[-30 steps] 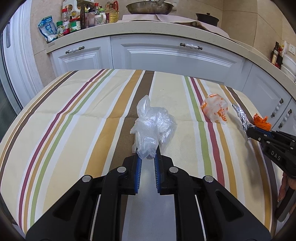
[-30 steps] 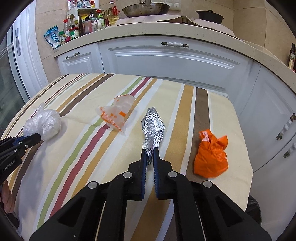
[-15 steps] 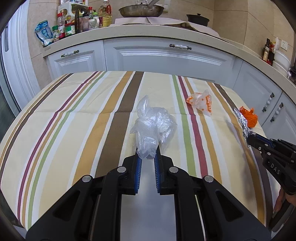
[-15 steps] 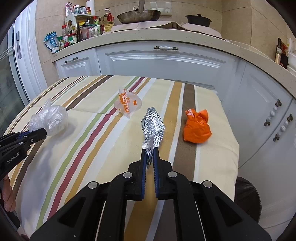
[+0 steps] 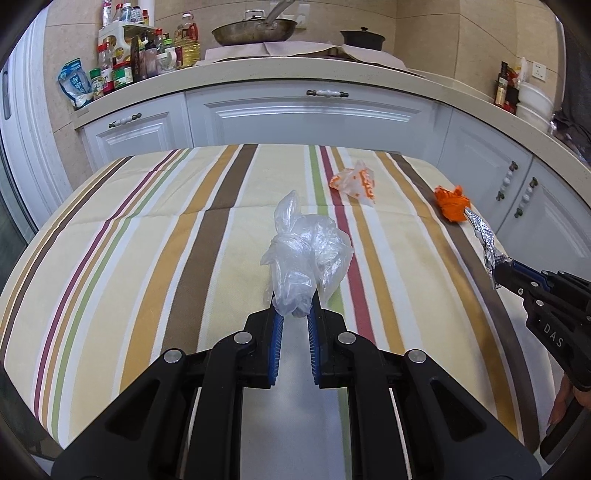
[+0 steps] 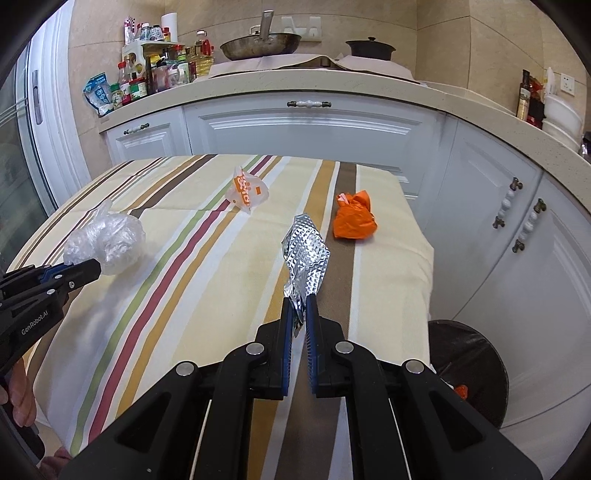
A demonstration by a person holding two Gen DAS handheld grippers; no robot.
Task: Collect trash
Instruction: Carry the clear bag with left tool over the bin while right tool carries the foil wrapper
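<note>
My left gripper (image 5: pixel 294 308) is shut on a crumpled clear plastic bag (image 5: pixel 306 251), held just above the striped tablecloth (image 5: pixel 147 258). My right gripper (image 6: pixel 296 308) is shut on a strip of silver foil wrapper (image 6: pixel 306 254), also lifted over the cloth. In the left wrist view the right gripper (image 5: pixel 496 266) shows at the right edge with the foil (image 5: pixel 484 236). The right wrist view has the left gripper (image 6: pixel 94 267) at the left with the clear bag (image 6: pixel 107 242). On the table lie a white-and-orange printed bag (image 6: pixel 246 192) and a crumpled orange bag (image 6: pixel 354 221).
A black-lined trash bin (image 6: pixel 469 369) stands on the floor beside the table's right edge, with scraps inside. White cabinets (image 5: pixel 306 114) and a counter with bottles (image 5: pixel 140 62), a pan (image 5: pixel 255 29) and a pot curve behind the table. A hand (image 6: pixel 18 391) shows at lower left.
Both grippers have drawn back toward the table's near side with their trash still held. The bags on the table look farther off, and the trash bin has come into the right wrist view.
</note>
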